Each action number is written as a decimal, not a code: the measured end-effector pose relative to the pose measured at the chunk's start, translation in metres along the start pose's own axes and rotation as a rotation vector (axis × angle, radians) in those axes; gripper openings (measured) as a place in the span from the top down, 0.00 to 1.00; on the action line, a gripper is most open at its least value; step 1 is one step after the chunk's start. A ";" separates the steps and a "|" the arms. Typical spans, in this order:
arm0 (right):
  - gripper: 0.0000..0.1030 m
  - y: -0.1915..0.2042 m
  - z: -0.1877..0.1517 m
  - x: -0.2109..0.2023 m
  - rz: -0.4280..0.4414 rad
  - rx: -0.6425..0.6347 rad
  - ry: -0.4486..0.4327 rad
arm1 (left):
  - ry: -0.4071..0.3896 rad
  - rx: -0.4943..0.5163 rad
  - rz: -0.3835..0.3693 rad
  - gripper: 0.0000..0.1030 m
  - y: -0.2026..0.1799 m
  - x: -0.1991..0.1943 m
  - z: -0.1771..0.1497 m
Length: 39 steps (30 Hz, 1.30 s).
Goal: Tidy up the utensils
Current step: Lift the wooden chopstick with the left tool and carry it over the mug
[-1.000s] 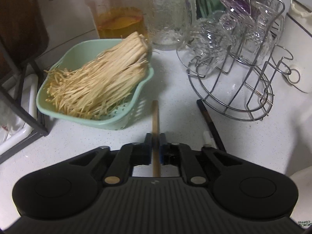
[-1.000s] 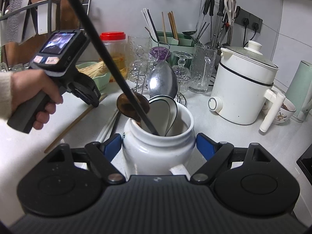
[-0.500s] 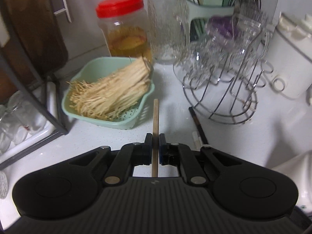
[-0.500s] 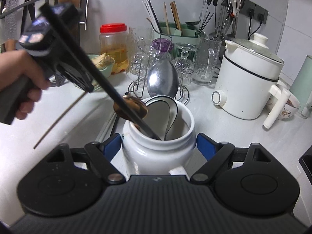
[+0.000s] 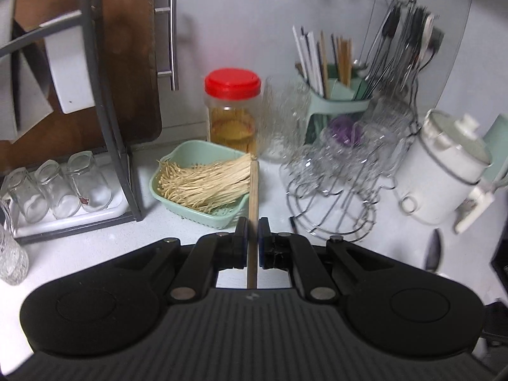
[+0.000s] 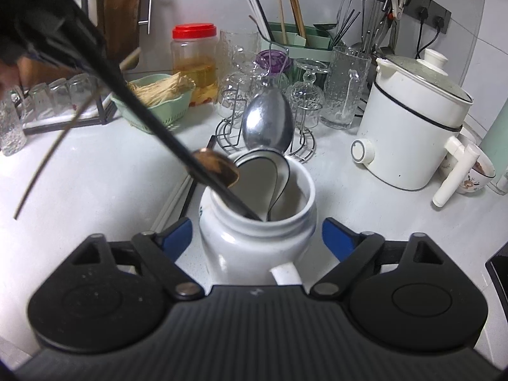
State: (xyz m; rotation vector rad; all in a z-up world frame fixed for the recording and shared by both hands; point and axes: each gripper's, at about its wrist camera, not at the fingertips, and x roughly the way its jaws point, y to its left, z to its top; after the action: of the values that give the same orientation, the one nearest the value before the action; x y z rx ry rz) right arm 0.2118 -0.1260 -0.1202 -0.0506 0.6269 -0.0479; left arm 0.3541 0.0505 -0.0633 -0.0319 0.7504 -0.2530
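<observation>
My left gripper (image 5: 253,238) is shut on a wooden chopstick (image 5: 253,190), held lengthwise between the pads, high over the counter. In the right wrist view that chopstick (image 6: 50,158) slants down at the left, clear of the counter. My right gripper (image 6: 257,235) straddles a white ceramic jar (image 6: 254,247); its jaws are opening and the blue pads stand just off the jar's sides. The jar holds a metal spoon (image 6: 268,127), white spoons (image 6: 260,177), a brown wooden spoon (image 6: 219,166) and a black chopstick (image 6: 143,104). A green utensil holder (image 5: 336,104) stands at the back.
A green basket of enoki mushrooms (image 5: 203,184), a red-lidded jar (image 5: 233,114) and a wire rack of glasses (image 5: 333,190) stand behind. A white electric pot (image 6: 409,127) is on the right. A dish rack with glasses (image 5: 57,190) is on the left. Loose chopsticks (image 6: 177,197) lie beside the jar.
The left gripper has risen off the counter with the wooden chopstick, now looking down from higher. The right gripper's jaws have spread apart from the jar's sides.
</observation>
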 end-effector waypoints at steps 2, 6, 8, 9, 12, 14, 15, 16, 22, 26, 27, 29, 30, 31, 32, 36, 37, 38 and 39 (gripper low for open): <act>0.08 0.001 0.000 0.003 0.008 0.007 0.013 | -0.013 0.001 -0.017 0.93 -0.003 -0.013 -0.003; 0.07 -0.001 -0.001 0.007 -0.003 0.036 0.022 | -0.035 0.013 -0.046 0.93 -0.013 -0.033 -0.006; 0.08 -0.002 -0.002 0.009 0.001 0.048 0.026 | -0.047 0.016 -0.065 0.93 -0.017 -0.041 -0.005; 0.08 -0.003 -0.002 0.009 0.011 0.058 0.025 | -0.053 0.022 -0.073 0.93 -0.021 -0.045 -0.005; 0.08 -0.004 -0.002 0.011 0.019 0.067 0.024 | -0.074 0.036 -0.097 0.93 -0.029 -0.055 -0.001; 0.08 -0.003 -0.003 0.013 0.019 0.059 0.031 | -0.091 0.046 -0.111 0.93 -0.034 -0.061 0.003; 0.08 -0.002 -0.004 0.014 0.022 0.056 0.036 | -0.100 0.049 -0.119 0.93 -0.036 -0.063 0.006; 0.08 -0.002 -0.004 0.014 0.027 0.055 0.039 | -0.109 0.052 -0.125 0.93 -0.039 -0.066 0.008; 0.11 -0.003 -0.008 0.018 0.037 0.057 0.047 | -0.153 0.070 -0.167 0.93 -0.053 -0.076 0.024; 0.15 -0.003 -0.010 0.017 0.029 0.046 0.044 | -0.187 0.083 -0.188 0.93 -0.064 -0.082 0.037; 0.16 -0.003 -0.010 0.017 0.030 0.045 0.043 | -0.194 0.085 -0.192 0.93 -0.066 -0.082 0.040; 0.16 -0.003 -0.010 0.017 0.031 0.044 0.044 | -0.209 0.086 -0.205 0.93 -0.071 -0.083 0.047; 0.16 -0.003 -0.010 0.017 0.032 0.042 0.044 | -0.216 0.088 -0.213 0.93 -0.074 -0.084 0.051; 0.16 -0.003 -0.010 0.017 0.033 0.040 0.044 | -0.223 0.090 -0.222 0.93 -0.077 -0.084 0.054; 0.16 -0.003 -0.010 0.017 0.035 0.039 0.044 | -0.230 0.092 -0.234 0.93 -0.081 -0.085 0.056; 0.15 -0.003 -0.010 0.017 0.036 0.039 0.043 | -0.257 0.110 -0.284 0.93 -0.098 -0.083 0.065; 0.15 -0.003 -0.010 0.017 0.036 0.038 0.043 | -0.257 0.114 -0.300 0.93 -0.104 -0.080 0.066; 0.16 -0.003 -0.010 0.017 0.036 0.039 0.043 | -0.256 0.121 -0.315 0.93 -0.110 -0.077 0.067; 0.15 -0.003 -0.010 0.017 0.036 0.039 0.043 | -0.256 0.133 -0.324 0.93 -0.116 -0.074 0.068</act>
State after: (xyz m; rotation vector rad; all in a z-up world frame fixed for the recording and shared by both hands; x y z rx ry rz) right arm 0.2202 -0.1307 -0.1379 -0.0006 0.6696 -0.0264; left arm 0.3234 -0.0484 0.0498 -0.0586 0.4699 -0.5959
